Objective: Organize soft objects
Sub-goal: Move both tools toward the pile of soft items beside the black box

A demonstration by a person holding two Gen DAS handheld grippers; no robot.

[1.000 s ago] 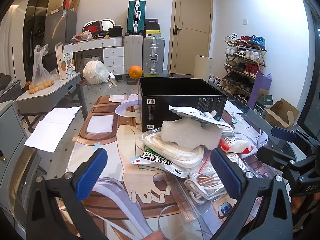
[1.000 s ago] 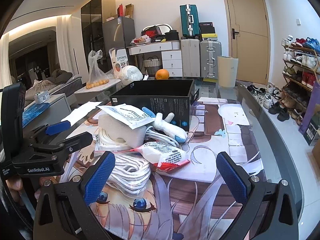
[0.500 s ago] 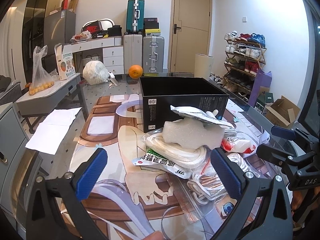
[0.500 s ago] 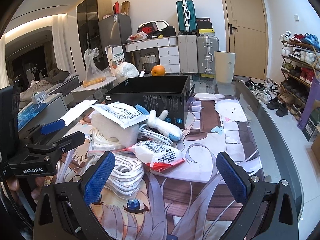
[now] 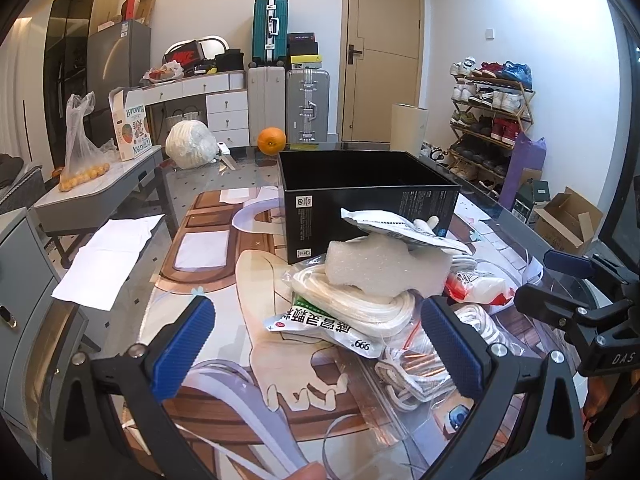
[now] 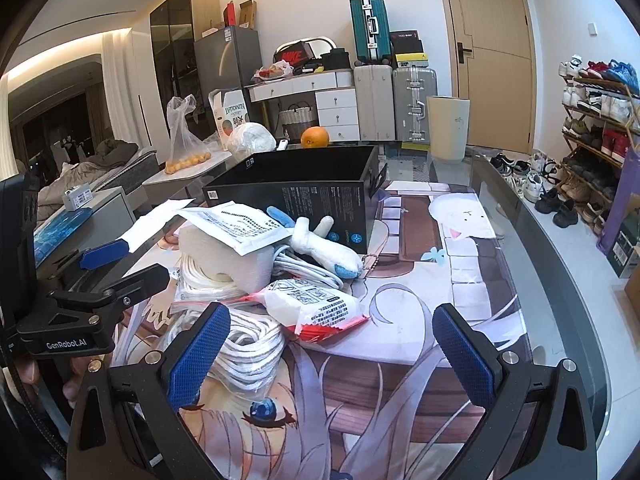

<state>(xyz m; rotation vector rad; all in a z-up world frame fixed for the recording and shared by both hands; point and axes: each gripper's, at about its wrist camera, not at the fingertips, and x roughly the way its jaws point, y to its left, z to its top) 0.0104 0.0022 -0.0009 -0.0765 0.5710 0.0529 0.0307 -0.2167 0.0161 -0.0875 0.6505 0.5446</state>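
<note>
Left tool (image 5: 318,340), nearest the camera, with blue pads spread wide and nothing between them; right tool (image 6: 330,354) likewise spread wide and empty. Both hover above the glass-topped surface (image 6: 500,248) — neither touches the heap of soft objects. Seen from the left tool, the heap lies just ahead at about 1 o'clock: a green-printed packet (image 5: 332,320) in front, a bagged coil of white cord (image 5: 360,300) under a white foam block (image 5: 384,268), and a flat printed pouch (image 5: 400,228) on top. Seen from the right tool, a loose coil of white rope (image 6: 248,348) sits beside the left pad at 11 o'clock, a red-and-white packet (image 6: 316,304) at 12 o'clock, and a white plush toy (image 6: 328,248) with blue tips farther on. Beyond the heap stands an open black box (image 6: 304,196) — its interior is not visible. An orange (image 6: 315,137) rests at the far edge of the surface.
</note>
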